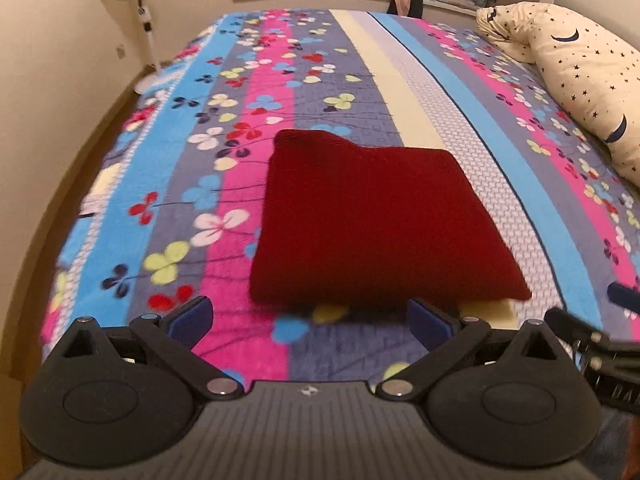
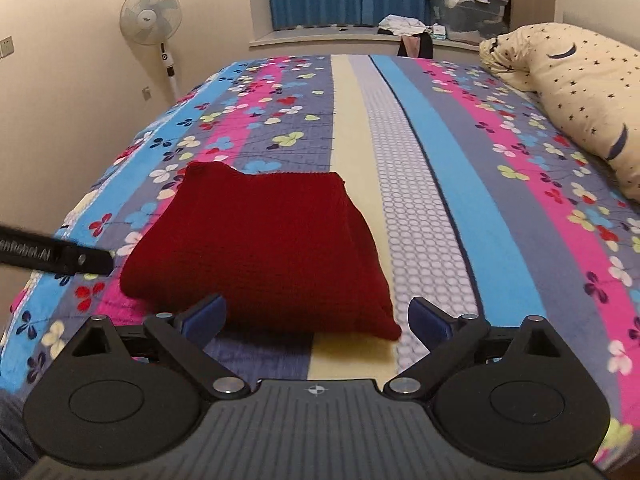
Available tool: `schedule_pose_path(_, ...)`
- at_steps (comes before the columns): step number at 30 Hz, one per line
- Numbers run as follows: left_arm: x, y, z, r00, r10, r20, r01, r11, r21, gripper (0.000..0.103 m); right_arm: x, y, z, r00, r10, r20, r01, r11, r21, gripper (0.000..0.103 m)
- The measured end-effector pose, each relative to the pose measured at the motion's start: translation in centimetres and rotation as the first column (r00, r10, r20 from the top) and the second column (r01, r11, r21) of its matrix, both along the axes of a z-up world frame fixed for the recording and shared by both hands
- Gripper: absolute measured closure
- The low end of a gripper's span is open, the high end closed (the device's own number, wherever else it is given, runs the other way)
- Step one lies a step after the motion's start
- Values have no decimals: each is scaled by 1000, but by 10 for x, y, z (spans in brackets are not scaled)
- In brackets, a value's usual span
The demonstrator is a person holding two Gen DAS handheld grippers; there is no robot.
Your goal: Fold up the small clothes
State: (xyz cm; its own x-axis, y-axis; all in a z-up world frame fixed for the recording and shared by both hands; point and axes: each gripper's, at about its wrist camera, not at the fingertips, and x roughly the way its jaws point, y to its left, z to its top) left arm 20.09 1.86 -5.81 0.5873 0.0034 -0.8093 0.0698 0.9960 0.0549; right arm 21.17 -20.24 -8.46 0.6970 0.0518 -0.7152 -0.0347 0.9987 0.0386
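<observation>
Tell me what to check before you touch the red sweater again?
1. Left gripper open and holding nothing: ok.
2. Right gripper open and holding nothing: ok.
3. Red sweater folded into a neat block: ok.
4. Sweater lies fully on the bedspread, away from the edge: ok.
5. Pillow well clear of the sweater: ok.
6. Hidden layers underneath folded smoothly: cannot tell.
</observation>
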Motion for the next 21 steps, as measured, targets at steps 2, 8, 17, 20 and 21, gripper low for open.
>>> schedule_pose_path(2, -19, 0, 6, 1000, 6, 15, -6, 1000, 7, 0, -12, 4, 7, 1000, -8, 13, 8, 1000, -1, 6)
schedule_pose_path(8, -49, 2, 16, 999, 24, 32, -24, 999, 21, 0, -38, 19, 19, 999, 30, 29, -30, 999, -18, 6)
schedule_pose_path(17, -61, 1, 19, 999, 20, 36, -21, 999, 26, 0, -51, 22, 29, 998, 51, 48, -50, 998, -24, 5)
schedule_pose_path(20, -62, 0, 18, 999, 16, 33, -17, 999, 30, 0, -52, 23, 30, 997, 49, 52, -48, 999, -23, 5)
schedule_pose_path(21, -62, 0, 18, 999, 16, 31, -17, 999, 30, 0, -52, 23, 30, 998, 48, 51, -47, 999, -22, 5)
